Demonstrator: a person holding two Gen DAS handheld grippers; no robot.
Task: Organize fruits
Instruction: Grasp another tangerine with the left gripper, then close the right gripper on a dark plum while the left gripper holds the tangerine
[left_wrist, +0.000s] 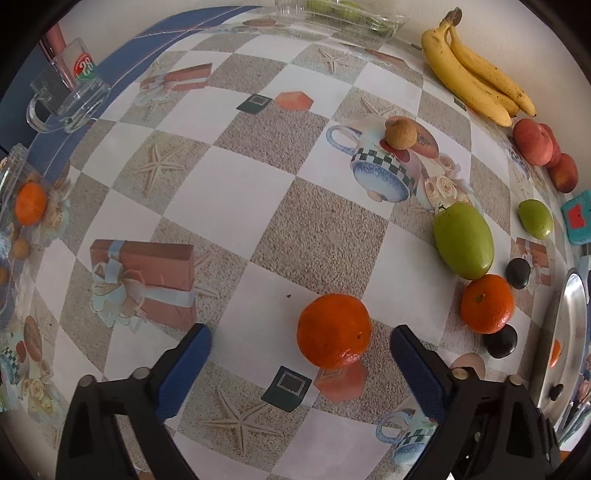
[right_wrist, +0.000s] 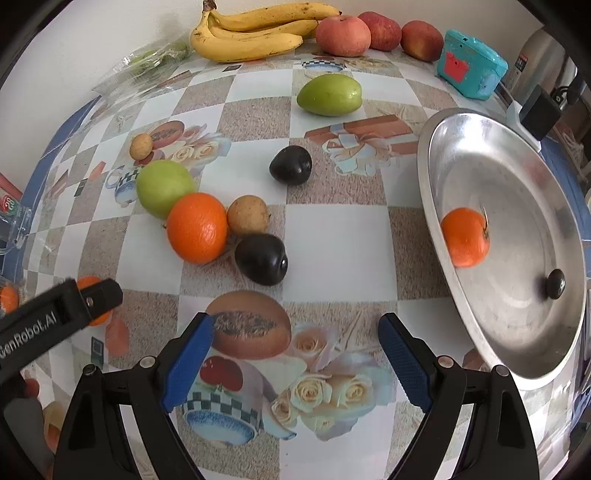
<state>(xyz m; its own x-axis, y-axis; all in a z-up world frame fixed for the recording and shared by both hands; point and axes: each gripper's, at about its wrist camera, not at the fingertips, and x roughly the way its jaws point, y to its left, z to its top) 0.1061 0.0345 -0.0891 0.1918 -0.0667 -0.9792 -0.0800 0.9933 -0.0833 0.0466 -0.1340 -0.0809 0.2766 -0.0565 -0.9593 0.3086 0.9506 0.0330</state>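
The left tongs (left_wrist: 301, 363) hover spread wide, and an orange (left_wrist: 334, 330) sits on the bench (left_wrist: 258, 192) just ahead of the gap, nearer the right-hand finger. Closing off-centre could likely nudge the round fruit so it rolls toward the second orange (left_wrist: 487, 303). Nearly spherical, it has no real long axis; which way its stem end points I cannot tell. The right tongs (right_wrist: 295, 358) are spread too, empty, beside the metal pan (right_wrist: 517, 314).

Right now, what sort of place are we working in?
Probably a home kitchen or dining table: a patterned tablecloth, loose fruit like bananas, and a metal tray beside a glass mug.
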